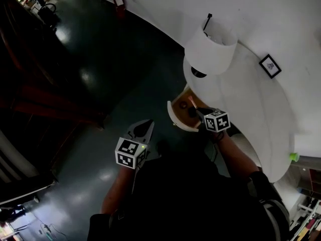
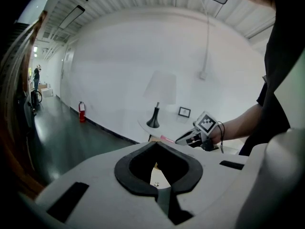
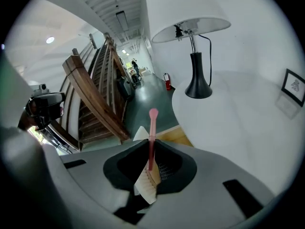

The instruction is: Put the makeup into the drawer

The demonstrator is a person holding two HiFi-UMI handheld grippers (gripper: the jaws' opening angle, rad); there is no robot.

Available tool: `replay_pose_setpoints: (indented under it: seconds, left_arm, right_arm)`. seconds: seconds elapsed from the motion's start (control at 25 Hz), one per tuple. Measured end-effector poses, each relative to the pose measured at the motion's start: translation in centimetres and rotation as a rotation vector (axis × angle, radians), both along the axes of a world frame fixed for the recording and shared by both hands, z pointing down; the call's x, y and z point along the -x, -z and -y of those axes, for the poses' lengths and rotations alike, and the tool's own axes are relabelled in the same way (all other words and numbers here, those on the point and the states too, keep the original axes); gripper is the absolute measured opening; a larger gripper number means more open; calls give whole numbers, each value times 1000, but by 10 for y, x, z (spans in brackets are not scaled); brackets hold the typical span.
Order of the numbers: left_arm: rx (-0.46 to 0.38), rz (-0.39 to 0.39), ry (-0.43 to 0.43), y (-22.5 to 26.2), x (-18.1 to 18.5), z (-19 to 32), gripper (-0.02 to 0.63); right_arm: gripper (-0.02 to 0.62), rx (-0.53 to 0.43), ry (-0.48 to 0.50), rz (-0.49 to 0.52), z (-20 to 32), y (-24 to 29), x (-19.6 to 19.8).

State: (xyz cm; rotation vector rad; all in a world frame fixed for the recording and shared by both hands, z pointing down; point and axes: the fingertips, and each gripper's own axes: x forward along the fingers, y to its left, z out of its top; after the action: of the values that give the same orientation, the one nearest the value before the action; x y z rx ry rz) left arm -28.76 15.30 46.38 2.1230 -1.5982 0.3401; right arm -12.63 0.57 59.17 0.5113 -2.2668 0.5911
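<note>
Pink makeup stick (image 3: 152, 128) is pinched by the right gripper (image 3: 151, 142) fingers over the open drawer (image 1: 173, 116), left gripper (image 2: 155, 145) fingers shut empty, so lowering in is needed.

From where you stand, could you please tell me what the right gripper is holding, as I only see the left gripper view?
Observer: The right gripper is shut on a slim pink-handled makeup brush, with the handle pointing forward past the jaws.
Operator: Thank you; is the drawer open?
Observer: Yes; the head view shows the curved white drawer with a wooden floor pulled out beneath the round white table, with the brush over it in that view.
</note>
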Motion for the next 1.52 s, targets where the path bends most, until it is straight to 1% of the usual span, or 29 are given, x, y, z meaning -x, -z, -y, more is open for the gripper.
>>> replay_pose_setpoints:
  seconds: [0.2, 0.32, 0.48, 0.56, 0.6, 0.72, 0.92, 1.12, 1.36, 1.52]
  left_arm:
    - [32, 3, 5, -7, 6, 2, 12]
    - [48, 1, 14, -10, 6, 8, 12]
    - [69, -1, 47, -11, 3, 16, 12]
    - [77, -11, 66, -11, -1, 21, 12]
    - [79, -15, 71, -11, -4, 24, 12]
    - [88, -21, 81, -14, -14, 32, 12]
    - [97, -33, 107, -17, -26, 48, 12]
    - [82, -24, 111, -9, -42, 75, 12]
    - [32, 9, 69, 14, -84, 118, 12]
    - [14, 28, 54, 23, -116, 139, 12]
  right_arm:
    - [44, 37, 15, -10, 6, -26, 12]
    - [46, 79, 18, -14, 7, -42, 16]
    - [46, 143, -11, -10, 7, -57, 16]
    - [46, 161, 4, -12, 5, -60, 17]
    - [49, 168, 19, -9, 4, -61, 18]
    - [97, 195, 71, 13, 2, -57, 19]
    - [101, 206, 111, 52, 5, -37, 0]
    - [101, 185, 105, 93, 19, -8, -37]
    - [101, 125, 79, 221, 47, 48, -77]
    - [101, 69, 91, 303, 62, 86, -98]
